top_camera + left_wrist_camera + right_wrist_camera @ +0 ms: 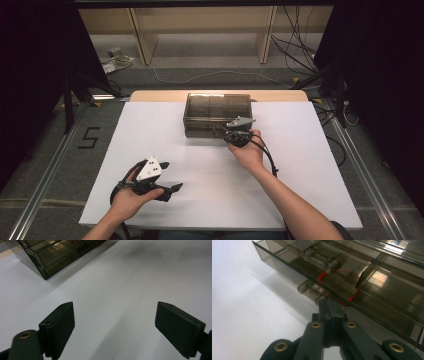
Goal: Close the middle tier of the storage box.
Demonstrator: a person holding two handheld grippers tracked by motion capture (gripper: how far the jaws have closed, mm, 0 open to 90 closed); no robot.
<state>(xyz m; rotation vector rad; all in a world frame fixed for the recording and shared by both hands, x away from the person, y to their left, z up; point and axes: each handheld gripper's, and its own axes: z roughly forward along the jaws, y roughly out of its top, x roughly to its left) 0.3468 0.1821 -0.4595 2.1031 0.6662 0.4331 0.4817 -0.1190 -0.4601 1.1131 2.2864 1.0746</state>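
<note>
Drawer handle (312, 292) between closed right hand-held gripper (331, 305) jaws.

Overhead light leaves the white surface (200, 165) bright and the room's sides dark. The box (367, 280) throws a soft shadow toward the near edge; its clear walls glare, and close parts blur.

— Where was the left gripper (167, 176)?

— Low at the near left, held in the left hand (131, 197), its 2 jaws spread wide apart.

— And the right gripper (231, 134)?

— Farther forward, the right hand (248, 152) behind it on an outstretched forearm, its 2 jaws pressed flat together.
</note>
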